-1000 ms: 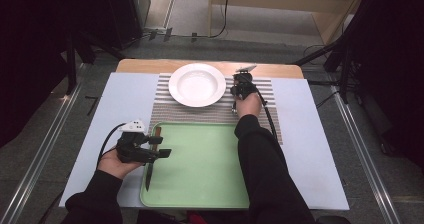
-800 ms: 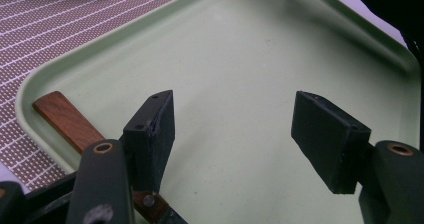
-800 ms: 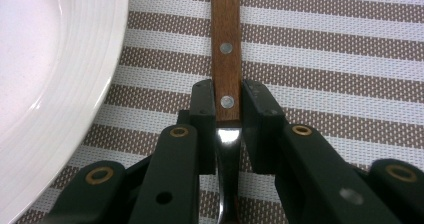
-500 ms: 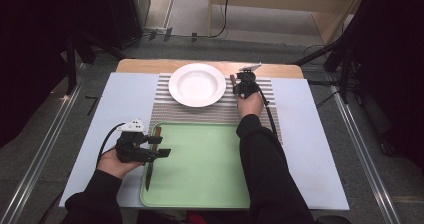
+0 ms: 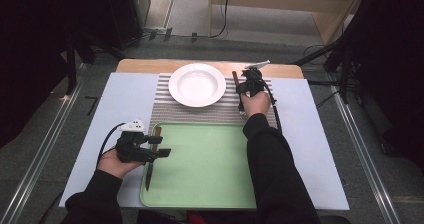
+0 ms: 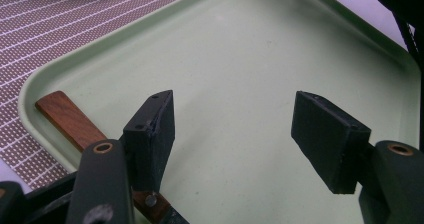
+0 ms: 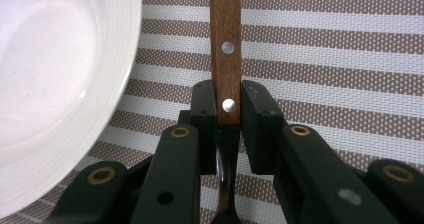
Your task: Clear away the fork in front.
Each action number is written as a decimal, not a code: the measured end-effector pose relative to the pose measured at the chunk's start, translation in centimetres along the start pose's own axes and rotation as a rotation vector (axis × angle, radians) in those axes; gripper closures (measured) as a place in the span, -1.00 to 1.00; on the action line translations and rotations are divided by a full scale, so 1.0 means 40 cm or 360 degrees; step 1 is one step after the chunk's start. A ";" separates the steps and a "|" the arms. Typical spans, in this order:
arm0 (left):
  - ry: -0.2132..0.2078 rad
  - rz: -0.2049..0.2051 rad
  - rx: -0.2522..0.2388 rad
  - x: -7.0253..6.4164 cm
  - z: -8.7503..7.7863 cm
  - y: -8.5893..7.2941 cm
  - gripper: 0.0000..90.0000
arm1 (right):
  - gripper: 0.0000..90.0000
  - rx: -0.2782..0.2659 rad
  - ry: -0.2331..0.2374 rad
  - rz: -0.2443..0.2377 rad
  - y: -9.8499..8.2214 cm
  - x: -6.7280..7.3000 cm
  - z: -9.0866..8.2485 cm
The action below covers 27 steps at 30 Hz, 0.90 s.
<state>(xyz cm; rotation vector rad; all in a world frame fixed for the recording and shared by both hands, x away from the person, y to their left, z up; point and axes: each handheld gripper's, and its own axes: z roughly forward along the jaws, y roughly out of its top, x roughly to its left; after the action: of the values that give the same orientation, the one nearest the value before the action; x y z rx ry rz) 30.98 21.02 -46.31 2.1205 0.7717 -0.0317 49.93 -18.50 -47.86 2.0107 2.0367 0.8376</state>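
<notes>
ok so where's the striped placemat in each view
High view: striped placemat in the middle, beyond the green tray.
Left gripper view: top left corner, past the tray's rim.
Right gripper view: behind the wooden handle.
Shared landmark: white plate on it, in the high and right gripper views.

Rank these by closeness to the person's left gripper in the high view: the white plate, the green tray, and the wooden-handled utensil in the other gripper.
From the left gripper:
1. Green tray, right beneath its jaws.
2. White plate, farther back on the striped mat.
3. Wooden-handled utensil, just right of the plate.
</notes>
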 end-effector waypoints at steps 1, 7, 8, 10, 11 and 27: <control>0.0002 0.0001 0.0000 0.000 0.000 0.000 -0.27 | 0.68 0.0000 0.0011 0.0003 0.001 -0.001 -0.006; 0.0002 -0.0006 -0.0008 0.000 0.000 0.000 -0.27 | 0.68 -0.0028 0.0098 -0.0019 0.005 -0.003 -0.045; 0.0002 -0.0007 -0.0009 0.000 0.000 0.001 -0.27 | 0.68 -0.0037 0.0110 -0.0014 0.005 -0.002 -0.051; 0.0001 -0.0008 -0.0012 0.000 0.000 0.001 -0.27 | 0.68 -0.0042 0.0127 -0.0022 0.006 -0.001 -0.061; 0.0004 -0.0007 -0.0014 -0.001 0.000 0.001 -0.27 | 0.68 -0.0048 0.0139 -0.0030 0.006 -0.002 -0.065; 0.0014 0.0005 -0.0090 -0.008 -0.005 0.007 -0.26 | 0.68 -0.0078 0.0370 -0.0054 -0.007 -0.015 -0.132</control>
<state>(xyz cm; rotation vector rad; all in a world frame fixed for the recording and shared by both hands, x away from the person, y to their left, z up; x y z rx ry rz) 30.81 20.88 -45.86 2.0692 0.7660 0.0010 47.17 -20.49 -43.78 1.9261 2.1377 1.1507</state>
